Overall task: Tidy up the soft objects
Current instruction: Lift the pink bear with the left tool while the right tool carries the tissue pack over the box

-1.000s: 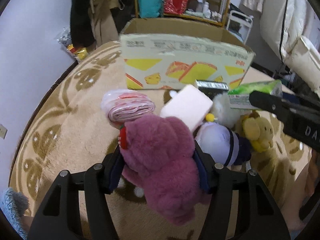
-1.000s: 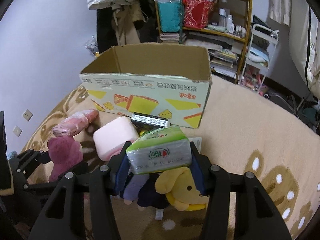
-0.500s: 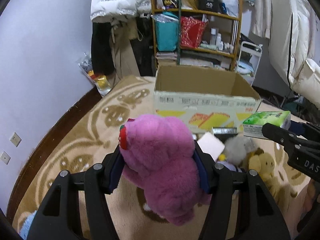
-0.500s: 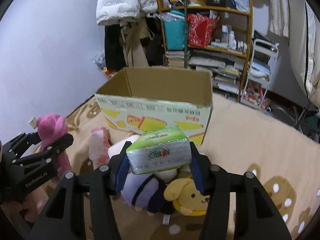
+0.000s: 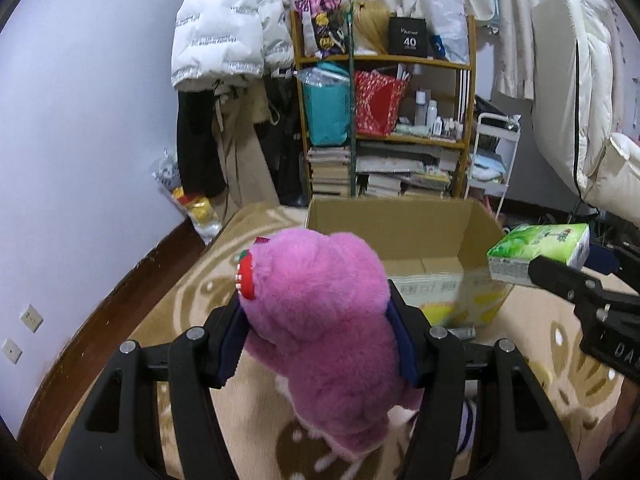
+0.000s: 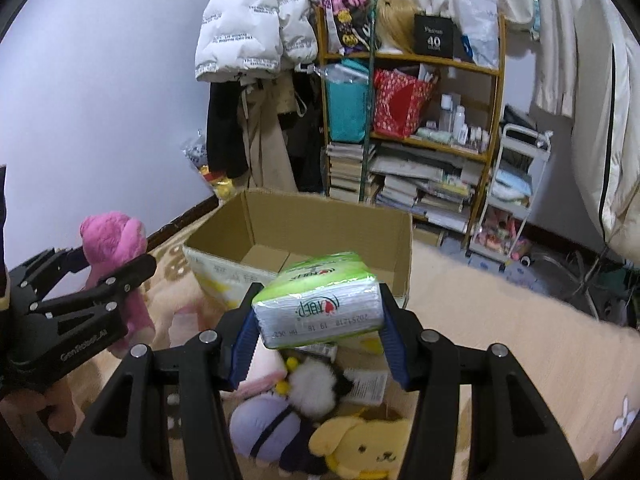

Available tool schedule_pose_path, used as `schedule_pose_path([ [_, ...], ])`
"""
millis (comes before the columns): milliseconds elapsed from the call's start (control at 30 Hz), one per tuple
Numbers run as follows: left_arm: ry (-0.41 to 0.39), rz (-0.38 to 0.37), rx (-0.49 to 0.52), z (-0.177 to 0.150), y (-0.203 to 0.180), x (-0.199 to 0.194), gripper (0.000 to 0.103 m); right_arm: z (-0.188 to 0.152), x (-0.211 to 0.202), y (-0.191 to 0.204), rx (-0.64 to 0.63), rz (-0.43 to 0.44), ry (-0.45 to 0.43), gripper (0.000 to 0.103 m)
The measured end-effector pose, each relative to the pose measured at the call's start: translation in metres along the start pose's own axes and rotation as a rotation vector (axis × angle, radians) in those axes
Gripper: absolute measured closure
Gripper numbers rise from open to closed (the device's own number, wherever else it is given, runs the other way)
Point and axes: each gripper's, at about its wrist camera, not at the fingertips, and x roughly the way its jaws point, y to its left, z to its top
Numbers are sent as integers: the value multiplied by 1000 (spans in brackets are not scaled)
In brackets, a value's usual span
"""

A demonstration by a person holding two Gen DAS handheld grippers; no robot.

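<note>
The left gripper is clamped around a pink plush bear, held off the carpet. The right gripper grips a green tissue pack between its blue pads. Below it, at six o'clock, lie a yellow dog plush, a purple plush and a pink pack. Beyond, at twelve o'clock, stands an open cardboard box; farther back, a wooden shelf.
</note>
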Motion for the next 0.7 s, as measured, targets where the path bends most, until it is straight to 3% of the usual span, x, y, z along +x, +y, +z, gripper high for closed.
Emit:
schedule_pose_path([
  [333,-61,-19,32,43,-14,18,42,30,9,8,-11,-24,-71,46],
  [700,-47,-20,77,46,-21,45,42,43,25,-2,5,-66,-91,46],
])
